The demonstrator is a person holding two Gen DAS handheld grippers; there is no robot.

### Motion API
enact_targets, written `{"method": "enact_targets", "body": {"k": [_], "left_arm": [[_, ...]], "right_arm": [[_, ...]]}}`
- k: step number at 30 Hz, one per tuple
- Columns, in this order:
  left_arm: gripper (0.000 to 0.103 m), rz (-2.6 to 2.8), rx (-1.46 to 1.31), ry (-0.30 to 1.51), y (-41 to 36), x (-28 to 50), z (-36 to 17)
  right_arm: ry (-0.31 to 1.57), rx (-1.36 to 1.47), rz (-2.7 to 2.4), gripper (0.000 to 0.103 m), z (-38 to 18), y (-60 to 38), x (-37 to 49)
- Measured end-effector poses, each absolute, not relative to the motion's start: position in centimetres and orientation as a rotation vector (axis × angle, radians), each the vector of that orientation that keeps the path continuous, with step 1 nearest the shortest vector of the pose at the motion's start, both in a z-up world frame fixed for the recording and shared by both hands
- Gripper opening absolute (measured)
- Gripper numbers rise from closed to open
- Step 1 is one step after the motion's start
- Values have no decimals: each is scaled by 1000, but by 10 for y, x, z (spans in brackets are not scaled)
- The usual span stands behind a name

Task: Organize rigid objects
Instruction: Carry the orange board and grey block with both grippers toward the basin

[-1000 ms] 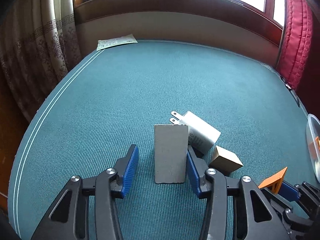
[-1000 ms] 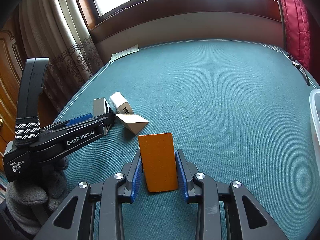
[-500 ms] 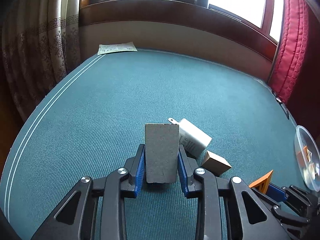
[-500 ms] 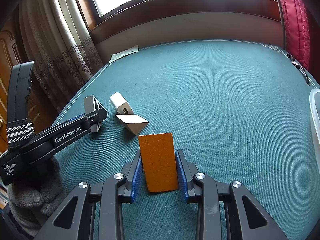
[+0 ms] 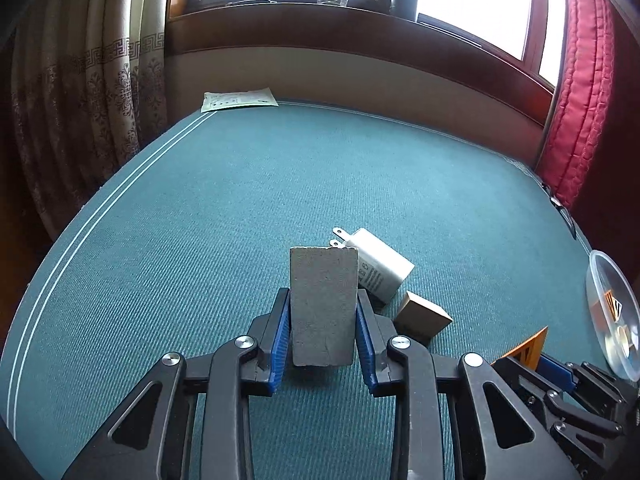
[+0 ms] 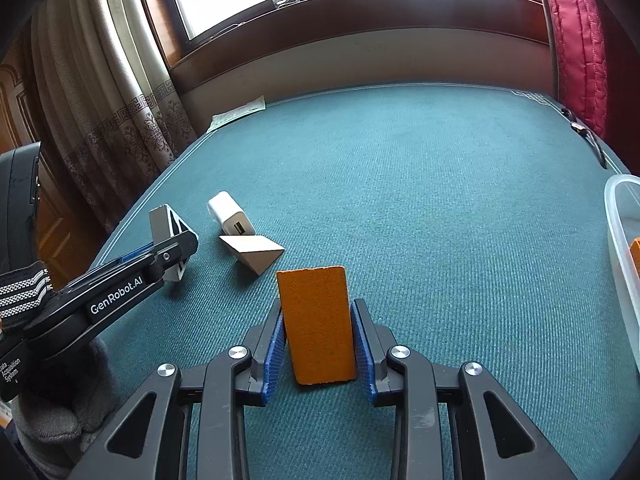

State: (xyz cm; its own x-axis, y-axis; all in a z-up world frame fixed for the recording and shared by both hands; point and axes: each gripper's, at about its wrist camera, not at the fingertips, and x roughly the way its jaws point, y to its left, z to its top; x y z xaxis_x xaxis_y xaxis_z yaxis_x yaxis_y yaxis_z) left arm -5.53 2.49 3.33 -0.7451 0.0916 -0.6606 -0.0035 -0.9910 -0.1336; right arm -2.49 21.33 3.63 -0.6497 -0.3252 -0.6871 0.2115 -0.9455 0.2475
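My left gripper [image 5: 322, 332] is shut on a grey block [image 5: 323, 304] and holds it upright above the teal table. The same block [image 6: 166, 236] and left gripper [image 6: 176, 248] show at the left of the right wrist view. My right gripper [image 6: 318, 344] is shut on an orange block [image 6: 317, 326], also seen at the lower right of the left wrist view [image 5: 526, 350]. A white plug charger [image 5: 380, 270] [image 6: 230, 220] and a tan wedge block [image 5: 422, 316] [image 6: 254, 250] lie on the table between the grippers.
A clear plastic container [image 5: 614, 316] [image 6: 624, 256] holding orange pieces stands at the table's right edge. A paper sheet [image 5: 239, 99] lies at the far left corner. Curtains hang at the left, a red cushion at the far right, a wall and window behind.
My left gripper closed on the grey block and lifted it off the table, drawing back slightly. My right gripper has stayed still with the orange block.
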Motion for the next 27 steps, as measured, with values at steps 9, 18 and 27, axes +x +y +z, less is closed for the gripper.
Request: {"method": "enact_targets", "body": {"k": [9, 18, 27], "left_arm": [[31, 2895, -1075, -155, 32, -46, 36], [31, 2908, -1052, -128, 35, -38, 39], [31, 2911, -1030, -97, 41, -30, 41]], "right_arm": [[-220, 1143, -2664, 33, 38, 225, -8], [-240, 1121, -2704, 33, 46, 239, 7], [-297, 1084, -2785, 33, 59, 272, 20]]}}
